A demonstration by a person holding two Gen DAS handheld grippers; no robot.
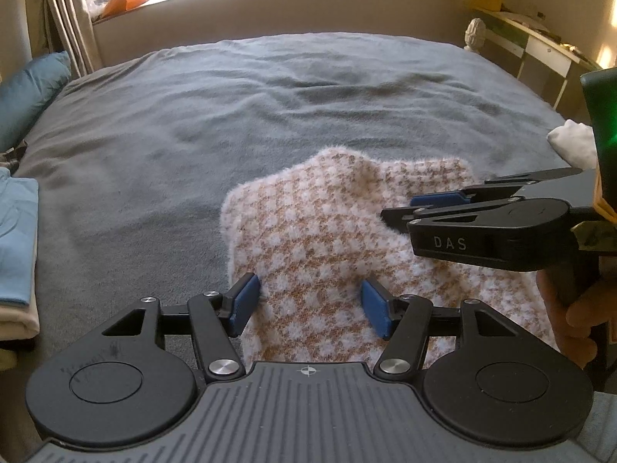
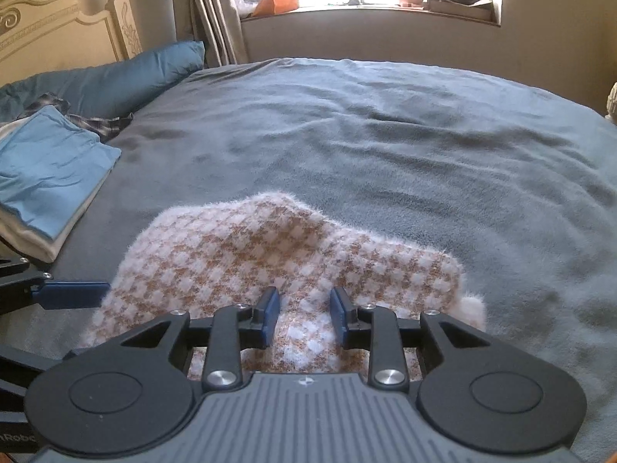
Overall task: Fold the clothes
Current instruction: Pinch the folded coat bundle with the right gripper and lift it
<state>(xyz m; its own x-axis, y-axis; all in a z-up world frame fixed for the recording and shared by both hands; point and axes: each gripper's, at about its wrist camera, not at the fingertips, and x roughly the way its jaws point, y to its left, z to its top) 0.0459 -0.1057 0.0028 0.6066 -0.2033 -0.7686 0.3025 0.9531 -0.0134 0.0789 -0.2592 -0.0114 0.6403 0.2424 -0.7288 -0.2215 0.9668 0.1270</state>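
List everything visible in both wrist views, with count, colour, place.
Knit garment: 1, tan and white check, near edge of bed, under both grippers.
Bed cover: 1, grey-blue, across bed.
Folded stack: 1, light blue on cream, left side of bed.
Pillow: 1, teal, far left by headboard.
Headboard: 1, cream, far left.
White cloth: 1, right edge of bed.
Left gripper: open, over garment.
Right gripper: open, over garment.
Hand: 1, on right gripper's handle.
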